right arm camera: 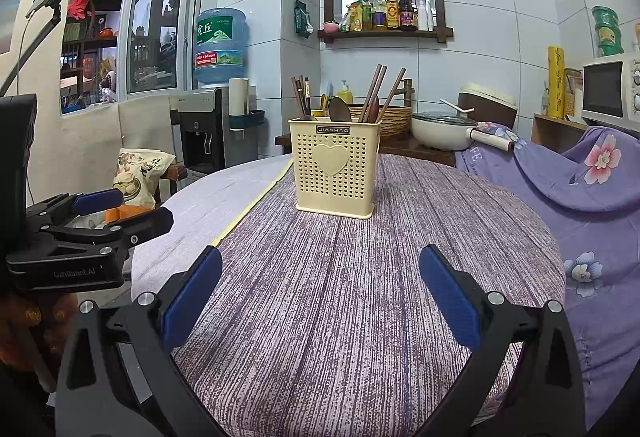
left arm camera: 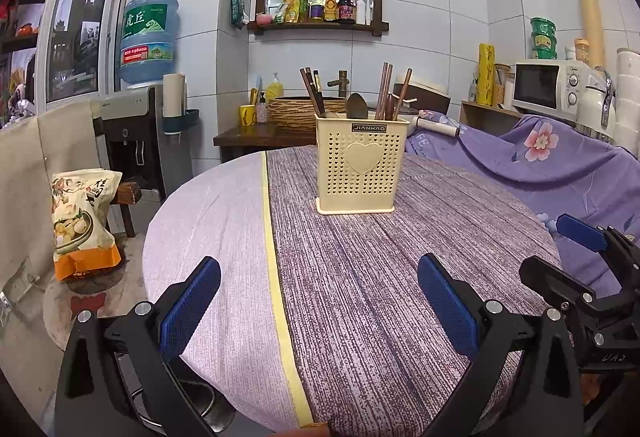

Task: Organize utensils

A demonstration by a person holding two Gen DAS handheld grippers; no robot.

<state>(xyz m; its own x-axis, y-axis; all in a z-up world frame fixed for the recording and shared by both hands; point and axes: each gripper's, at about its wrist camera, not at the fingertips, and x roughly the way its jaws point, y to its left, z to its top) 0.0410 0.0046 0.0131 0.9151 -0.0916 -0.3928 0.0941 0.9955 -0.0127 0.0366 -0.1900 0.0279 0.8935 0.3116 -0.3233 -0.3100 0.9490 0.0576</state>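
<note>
A cream perforated utensil holder [left arm camera: 362, 165] with a heart on its front stands upright near the far side of the round table [left arm camera: 224, 233]; it also shows in the right wrist view [right arm camera: 335, 167]. Brown chopsticks [left arm camera: 392, 91] and dark wooden spoons [left arm camera: 356, 106] stand in it. My left gripper [left arm camera: 320, 301] is open and empty, low over the table's near edge. My right gripper [right arm camera: 320, 295] is open and empty beside it. Each gripper shows at the side of the other's view, the right [left arm camera: 568, 249] and the left [right arm camera: 116, 209].
The table wears a purple-grey cloth with a yellow stripe [left arm camera: 276, 277]. A purple floral cloth [left arm camera: 560, 157] drapes furniture on the right. A snack bag [left arm camera: 80, 217] sits on a stool at the left. A water dispenser [left arm camera: 136, 133] stands behind it, and a microwave [left arm camera: 548, 85] at the far right.
</note>
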